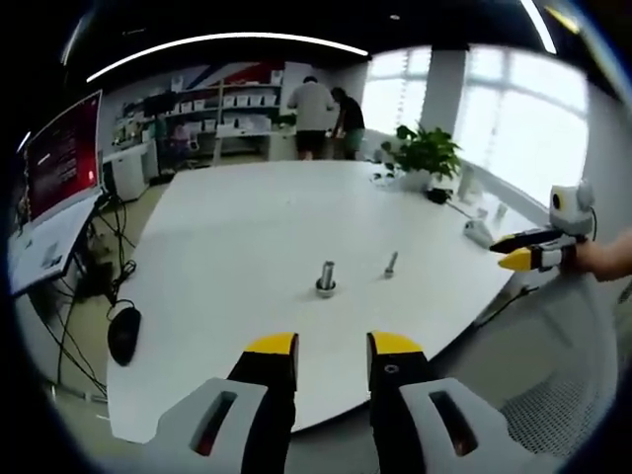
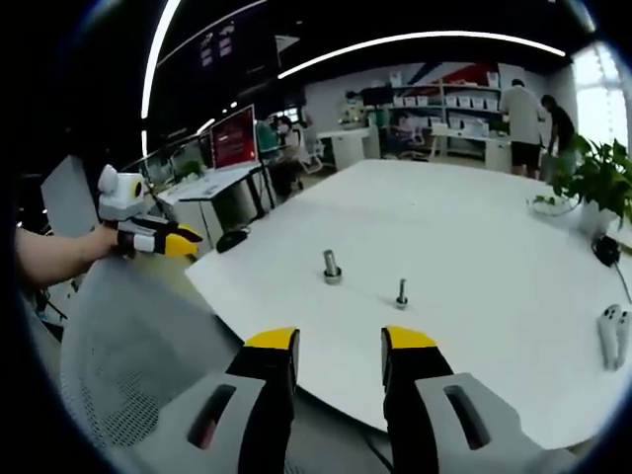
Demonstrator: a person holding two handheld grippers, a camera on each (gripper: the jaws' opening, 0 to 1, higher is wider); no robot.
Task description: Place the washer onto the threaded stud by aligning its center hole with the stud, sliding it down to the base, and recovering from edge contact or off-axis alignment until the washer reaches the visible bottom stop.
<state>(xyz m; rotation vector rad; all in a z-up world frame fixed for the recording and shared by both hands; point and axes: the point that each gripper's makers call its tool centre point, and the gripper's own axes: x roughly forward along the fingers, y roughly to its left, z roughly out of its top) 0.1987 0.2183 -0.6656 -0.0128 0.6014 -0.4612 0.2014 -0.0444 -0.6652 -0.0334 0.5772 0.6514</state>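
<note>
Open-plan office space surrounds a large white bench (image 1: 247,247), with shelving along the far wall and bright windows on one side. Two people (image 1: 326,117) stand at the far shelves with their backs turned. A red-lit monitor (image 1: 61,158) stands on a desk beside the bench, and a potted plant (image 1: 427,153) sits near the bench's far edge by the windows. A grey mesh chair back (image 2: 138,336) rises off the bench's near edge in the right gripper view.

Left tool (image 1: 332,348) hangs over the near edge of the bench, jaws level and apart with nothing between them. Right tool (image 2: 340,341) is likewise off the near edge, jaws apart and empty; in the left gripper view it is seen from the side, held out level by a hand (image 1: 604,259) beyond the bench's window-side edge.

Two small metal parts stand upright near the middle of the bench, well apart from both tools. One is the threaded stud (image 1: 326,276) on a wider round base; whether the washer lies at that base I cannot tell. A thinner bolt (image 1: 391,264) stands just beside it. One black mouse (image 1: 123,333) lies beyond the bench's monitor-side edge.
</note>
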